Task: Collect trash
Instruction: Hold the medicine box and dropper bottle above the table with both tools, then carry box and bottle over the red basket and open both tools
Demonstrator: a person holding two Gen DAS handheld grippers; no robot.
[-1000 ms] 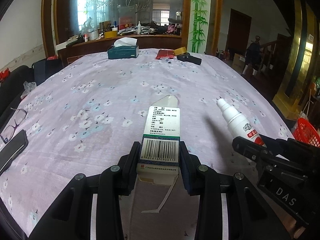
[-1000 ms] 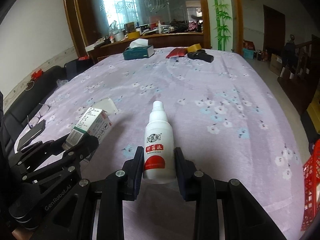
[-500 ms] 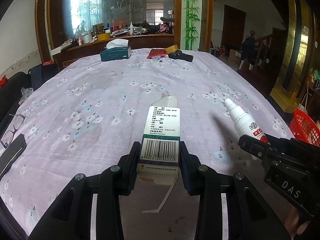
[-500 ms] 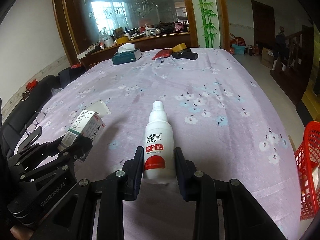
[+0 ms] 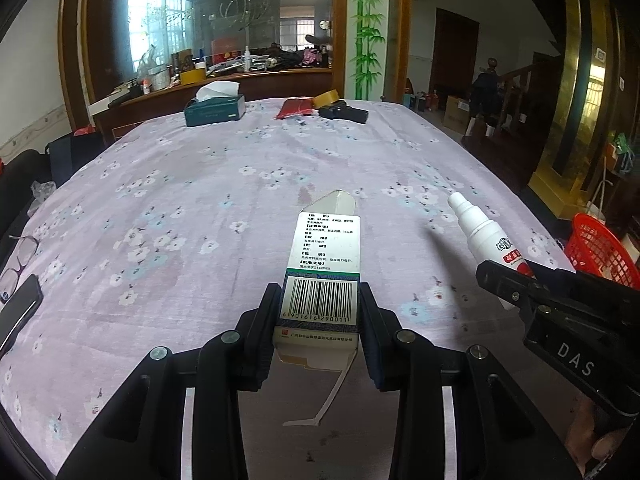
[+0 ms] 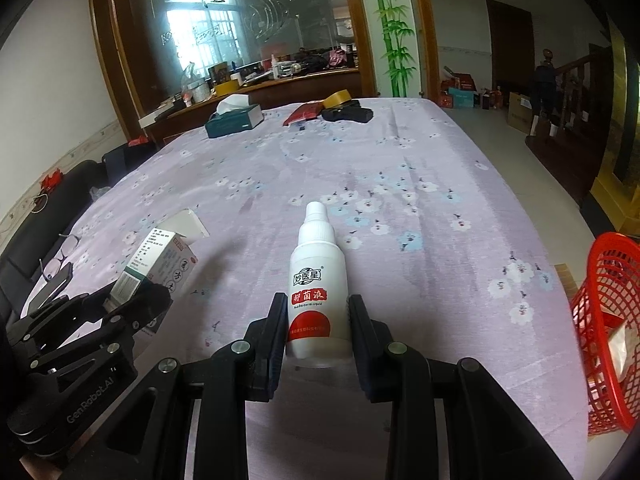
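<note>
Over the last second I've swung both loads right: my left gripper pinches the carton, my right gripper the bottle, and the red basket now sits nearer, right of it.

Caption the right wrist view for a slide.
Right gripper clamps a white spray bottle above the floral tablecloth, red basket at right.

The frame edge is cutting off the red basket beside the table, the bottle base is hiding behind the right gripper, and the eyeglasses are slipping off-frame.
</note>
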